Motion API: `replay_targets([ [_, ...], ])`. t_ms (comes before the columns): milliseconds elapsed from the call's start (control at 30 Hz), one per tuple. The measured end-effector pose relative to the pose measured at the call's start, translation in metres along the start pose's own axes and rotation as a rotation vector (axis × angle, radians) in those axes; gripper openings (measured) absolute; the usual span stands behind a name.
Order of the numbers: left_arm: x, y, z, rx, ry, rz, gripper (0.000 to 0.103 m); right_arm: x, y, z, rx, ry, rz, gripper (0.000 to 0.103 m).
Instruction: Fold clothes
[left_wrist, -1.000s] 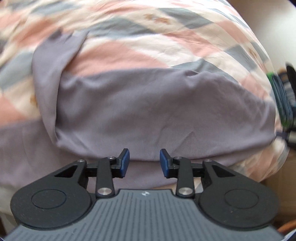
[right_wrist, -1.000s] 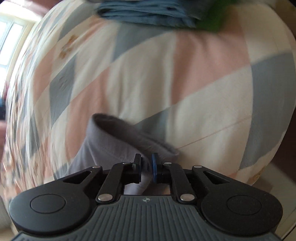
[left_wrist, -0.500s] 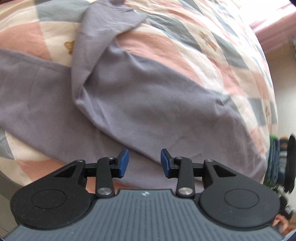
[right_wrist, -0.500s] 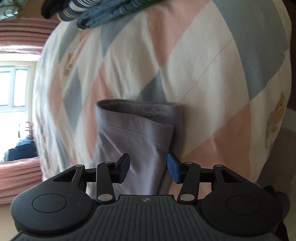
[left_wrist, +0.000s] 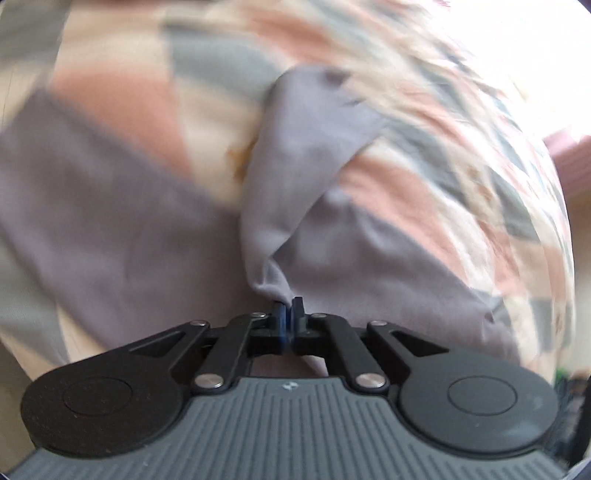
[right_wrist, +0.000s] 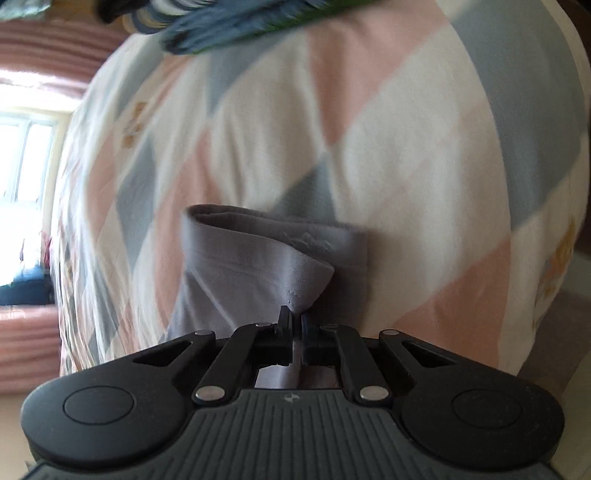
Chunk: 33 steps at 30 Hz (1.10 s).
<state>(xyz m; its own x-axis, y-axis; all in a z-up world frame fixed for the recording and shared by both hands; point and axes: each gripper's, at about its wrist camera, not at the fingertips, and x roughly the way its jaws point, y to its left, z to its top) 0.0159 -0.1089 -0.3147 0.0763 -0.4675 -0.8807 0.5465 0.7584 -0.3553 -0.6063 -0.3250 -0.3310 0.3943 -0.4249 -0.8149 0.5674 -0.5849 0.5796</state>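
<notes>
Both grippers clamped on the grey garment, fold about to start.
Left gripper (left_wrist: 287, 312) pinches a fabric ridge, right gripper (right_wrist: 294, 318) the hemmed cuff; grey garment (left_wrist: 110, 229) lies on checked bedspread (right_wrist: 369, 129). Next: lift together, carry toward 12 o'clock.

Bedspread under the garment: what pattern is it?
Diamond patchwork in pink, white and grey-blue; clearest in the right wrist view.

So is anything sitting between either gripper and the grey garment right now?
Nothing visible. The left gripper is shut on a pinch of the grey garment, and the right gripper is shut on its hemmed edge. Only the checked bedspread lies underneath.
</notes>
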Motion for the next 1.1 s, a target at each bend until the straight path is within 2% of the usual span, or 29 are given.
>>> replay_targets([
  [167,-0.033,-0.008,-0.016,0.136,-0.050,0.003,0.000,-0.020,0.019,0.006,-0.152,-0.043,0.007,0.003],
  [300,-0.036,-0.011,-0.034,0.187,-0.030,0.034,0.000,-0.023,0.022,0.011,-0.193,-0.045,-0.005,0.003],
  [433,-0.029,-0.006,-0.039,0.173,-0.020,0.056,0.000,-0.021,0.017,0.005,-0.198,-0.028,-0.032,0.003],
  [567,-0.028,-0.004,-0.042,0.203,-0.029,0.062,0.000,-0.020,0.007,0.000,-0.184,-0.022,-0.066,0.003],
  [733,-0.026,0.000,-0.048,0.198,-0.011,0.066,0.000,-0.022,0.004,0.000,-0.201,-0.058,-0.123,0.002],
  [800,-0.017,0.001,-0.050,0.206,0.016,0.100,0.001,-0.016,0.003,0.001,-0.215,-0.048,-0.142,0.002],
  [833,-0.012,0.002,-0.051,0.212,0.030,0.124,0.007,-0.010,0.004,0.001,-0.229,-0.037,-0.148,0.002],
  [867,-0.007,0.002,-0.052,0.219,0.043,0.148,0.017,-0.004,0.004,0.000,-0.243,-0.025,-0.155,0.007],
  [900,-0.005,0.000,-0.052,0.233,0.047,0.179,0.022,0.001,0.005,-0.001,-0.251,-0.016,-0.172,0.016],
  [967,-0.011,-0.002,-0.049,0.268,0.027,0.206,0.034,0.006,0.011,-0.006,-0.270,-0.007,-0.217,0.043],
  [1000,-0.015,-0.003,-0.046,0.286,0.027,0.223,0.038,0.005,0.015,-0.008,-0.288,-0.017,-0.232,0.052],
  [1033,-0.021,-0.004,-0.043,0.302,0.029,0.244,0.043,0.002,0.020,-0.011,-0.306,-0.034,-0.241,0.054],
  [1100,-0.033,-0.009,-0.034,0.341,0.024,0.283,0.043,-0.008,0.029,-0.013,-0.335,-0.077,-0.278,0.061],
])
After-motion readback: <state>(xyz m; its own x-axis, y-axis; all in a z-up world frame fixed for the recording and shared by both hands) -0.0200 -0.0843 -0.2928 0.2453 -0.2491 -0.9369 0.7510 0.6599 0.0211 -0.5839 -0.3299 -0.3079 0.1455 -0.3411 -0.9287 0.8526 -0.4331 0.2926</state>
